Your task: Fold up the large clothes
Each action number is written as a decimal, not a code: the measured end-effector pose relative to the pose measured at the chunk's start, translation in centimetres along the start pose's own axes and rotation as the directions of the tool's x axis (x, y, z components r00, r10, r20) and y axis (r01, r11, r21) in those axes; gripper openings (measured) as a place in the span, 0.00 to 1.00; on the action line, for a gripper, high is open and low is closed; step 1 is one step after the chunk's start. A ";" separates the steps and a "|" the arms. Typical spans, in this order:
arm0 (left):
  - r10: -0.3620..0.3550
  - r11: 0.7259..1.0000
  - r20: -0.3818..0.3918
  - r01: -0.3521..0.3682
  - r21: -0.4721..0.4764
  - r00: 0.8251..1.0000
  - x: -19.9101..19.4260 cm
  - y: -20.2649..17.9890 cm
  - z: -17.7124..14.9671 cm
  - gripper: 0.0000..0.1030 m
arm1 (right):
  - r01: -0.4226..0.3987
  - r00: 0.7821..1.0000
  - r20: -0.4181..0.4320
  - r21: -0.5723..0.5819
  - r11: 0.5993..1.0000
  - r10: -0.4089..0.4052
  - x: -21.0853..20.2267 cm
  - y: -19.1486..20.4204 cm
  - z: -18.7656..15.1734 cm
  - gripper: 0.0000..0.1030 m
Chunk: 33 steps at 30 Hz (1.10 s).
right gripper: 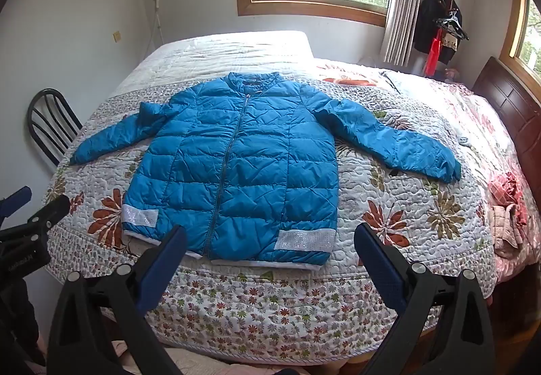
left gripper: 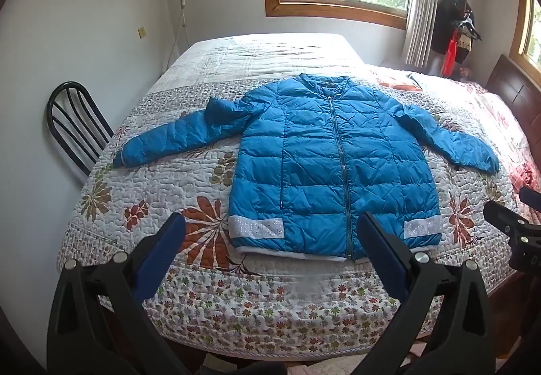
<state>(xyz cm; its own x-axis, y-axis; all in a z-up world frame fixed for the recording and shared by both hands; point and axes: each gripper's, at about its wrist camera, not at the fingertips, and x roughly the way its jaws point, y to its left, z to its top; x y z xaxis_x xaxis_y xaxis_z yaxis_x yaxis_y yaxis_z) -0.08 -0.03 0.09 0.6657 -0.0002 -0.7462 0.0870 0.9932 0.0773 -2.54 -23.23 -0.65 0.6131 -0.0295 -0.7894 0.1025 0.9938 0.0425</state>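
The jacket (left gripper: 324,158) is spread flat on the bed (left gripper: 203,300), zipped, sleeves out. Both the left gripper (left gripper: 270,226) and the right gripper (right gripper: 270,236) are held with jaws spread wide, short of its hem, nothing gripped.

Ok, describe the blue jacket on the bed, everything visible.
The blue jacket is a quilted puffer of shiny, crinkled fabric. It lies flat, front up, zipped closed, on the floral quilt, collar toward the window, both sleeves spread outward. Two silvery sparkly bands sit near the hem, and a white lining edge shows below it. Neither gripper touches it.
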 end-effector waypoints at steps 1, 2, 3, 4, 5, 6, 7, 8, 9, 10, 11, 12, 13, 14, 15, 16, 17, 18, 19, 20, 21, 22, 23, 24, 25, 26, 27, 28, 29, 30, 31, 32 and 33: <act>0.001 1.000 0.002 -0.001 0.000 1.000 -0.1 -0.1 0.0 0.97 | -0.003 1.000 0.000 0.002 1.000 0.003 0.0 0.0 0.0 0.96; 0.001 1.000 0.004 -0.001 0.002 1.000 -0.1 -0.1 0.0 0.97 | -0.004 1.000 -0.001 0.002 1.000 0.004 0.0 0.0 0.0 0.96; 0.002 1.000 0.006 -0.002 0.004 1.000 -0.2 -0.2 0.0 0.97 | -0.004 1.000 0.000 0.001 1.000 0.004 0.0 0.0 0.0 0.96; 0.002 1.000 0.008 -0.002 0.005 1.000 -0.3 -0.4 0.0 0.97 | -0.005 1.000 0.000 0.000 1.000 0.005 0.0 0.1 0.0 0.96; 0.002 1.000 0.009 -0.002 0.007 1.000 -0.4 -0.5 -0.1 0.97 | -0.005 1.000 0.000 0.000 1.000 0.005 0.0 0.1 0.0 0.96; -0.009 1.000 -0.005 0.009 -0.011 1.000 0.0 0.1 0.0 0.97 | -0.005 1.000 -0.001 0.000 1.000 0.005 0.0 0.1 0.0 0.96; -0.010 1.000 -0.005 0.010 -0.010 1.000 -0.1 0.1 0.0 0.97 | -0.005 1.000 -0.001 0.000 1.000 0.005 0.0 0.1 0.0 0.96; -0.011 1.000 -0.006 0.011 -0.009 1.000 -0.1 0.1 0.0 0.97 | -0.005 1.000 -0.001 -0.001 1.000 0.005 -0.1 0.2 0.0 0.96; -0.011 1.000 -0.006 0.011 -0.008 1.000 -0.2 0.1 0.0 0.97 | -0.005 1.000 -0.001 0.004 1.000 0.005 0.0 0.0 0.0 0.96; -0.011 1.000 -0.006 0.011 -0.008 1.000 -0.2 0.2 0.0 0.97 | -0.005 1.000 -0.001 0.003 1.000 0.005 0.1 0.0 0.0 0.96; -0.011 1.000 -0.006 0.011 -0.008 1.000 -0.2 0.2 0.0 0.97 | -0.005 1.000 -0.001 0.003 1.000 0.005 0.1 0.0 0.0 0.96; -0.009 1.000 -0.005 0.009 -0.008 1.000 -0.1 0.3 0.1 0.97 | -0.005 1.000 -0.001 0.003 1.000 0.005 0.1 0.0 0.0 0.96; -0.008 1.000 -0.005 0.008 -0.008 1.000 -0.1 0.3 0.1 0.97 | -0.005 1.000 -0.001 0.003 1.000 0.005 0.1 0.0 0.1 0.96; -0.008 1.000 -0.006 0.008 -0.008 1.000 -0.2 0.4 0.1 0.97 | -0.005 1.000 -0.002 0.002 1.000 0.005 0.1 0.0 0.1 0.96; -0.008 1.000 -0.007 0.008 -0.008 1.000 -0.2 0.4 0.2 0.97 | -0.006 1.000 -0.001 0.003 1.000 0.006 0.1 0.0 0.1 0.96; -0.007 1.000 -0.005 0.007 -0.008 1.000 -0.2 0.3 0.1 0.97 | -0.006 1.000 -0.001 0.003 1.000 0.006 0.1 0.0 0.1 0.96; -0.006 1.000 -0.003 0.006 -0.007 1.000 -0.1 0.2 0.0 0.97 | -0.006 1.000 0.000 0.004 1.000 0.006 0.1 0.0 0.1 0.96; -0.006 1.000 -0.003 0.006 -0.007 1.000 -0.2 0.3 0.1 0.97 | -0.006 1.000 0.000 0.004 1.000 0.006 0.1 0.0 0.1 0.96; -0.005 1.000 -0.004 0.005 -0.007 1.000 -0.1 0.3 0.1 0.97 | -0.006 1.000 0.000 0.004 1.000 0.006 0.1 0.0 0.1 0.96; -0.005 1.000 -0.003 0.005 -0.007 1.000 -0.1 0.2 0.0 0.97 | -0.007 1.000 -0.001 0.004 1.000 0.007 0.1 0.0 0.1 0.96; -0.005 1.000 -0.003 0.005 -0.006 1.000 -0.1 0.2 0.0 0.97 | -0.007 1.000 -0.001 0.004 1.000 0.007 0.1 0.0 0.1 0.96; -0.005 1.000 -0.003 0.005 -0.006 1.000 -0.1 0.2 0.0 0.97 | -0.007 1.000 -0.001 0.004 1.000 0.007 0.1 0.0 0.1 0.96; -0.005 1.000 -0.002 0.005 -0.006 1.000 -0.1 0.2 0.0 0.97 | -0.007 1.000 -0.001 0.004 1.000 0.007 0.1 0.0 0.1 0.96; -0.005 1.000 -0.002 0.004 -0.006 1.000 -0.1 0.2 0.0 0.97 | -0.007 1.000 -0.001 0.004 1.000 0.007 0.1 0.0 0.1 0.96; -0.005 1.000 -0.002 0.005 -0.006 1.000 -0.1 0.2 0.0 0.97 | -0.007 1.000 -0.002 0.005 1.000 0.007 0.1 0.0 0.1 0.96; -0.006 1.000 -0.003 0.006 -0.005 1.000 -0.1 0.2 0.0 0.97 | -0.007 1.000 -0.002 0.005 1.000 0.007 0.1 0.0 0.1 0.96; -0.006 1.000 -0.003 0.006 -0.005 1.000 -0.2 0.2 0.0 0.97 | -0.006 1.000 -0.001 0.005 1.000 0.006 0.1 0.0 0.1 0.96; -0.005 1.000 -0.002 0.005 -0.006 1.000 -0.1 0.2 0.0 0.97 | -0.006 1.000 -0.002 0.004 1.000 0.006 0.1 0.0 0.1 0.96; -0.005 1.000 -0.002 0.005 -0.006 1.000 -0.1 0.2 0.0 0.97 | -0.007 1.000 -0.003 0.004 1.000 0.007 0.1 0.0 0.1 0.96; -0.005 1.000 -0.002 0.005 -0.005 1.000 -0.1 0.2 0.0 0.97 | -0.007 1.000 -0.003 0.005 1.000 0.007 0.1 0.0 0.1 0.96; -0.005 1.000 -0.002 0.005 -0.005 1.000 -0.1 0.2 0.0 0.97 | -0.007 1.000 -0.003 0.005 1.000 0.007 0.1 0.0 0.1 0.96; -0.004 1.000 -0.002 0.004 -0.005 1.000 -0.1 0.2 0.0 0.97 | -0.007 1.000 -0.003 0.005 1.000 0.007 0.1 0.0 0.1 0.96; -0.004 1.000 -0.002 0.004 -0.005 1.000 -0.1 0.2 0.0 0.97 | -0.007 1.000 -0.003 0.004 1.000 0.007 0.1 0.0 0.1 0.96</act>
<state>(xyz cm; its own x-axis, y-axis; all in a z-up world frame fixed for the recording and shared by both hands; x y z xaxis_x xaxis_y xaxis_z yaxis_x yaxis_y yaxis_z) -0.16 0.16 0.19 0.6637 -0.0038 -0.7480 0.0856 0.9938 0.0709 -2.39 -23.25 -0.67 0.6113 -0.0223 -0.7911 0.1014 0.9936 0.0504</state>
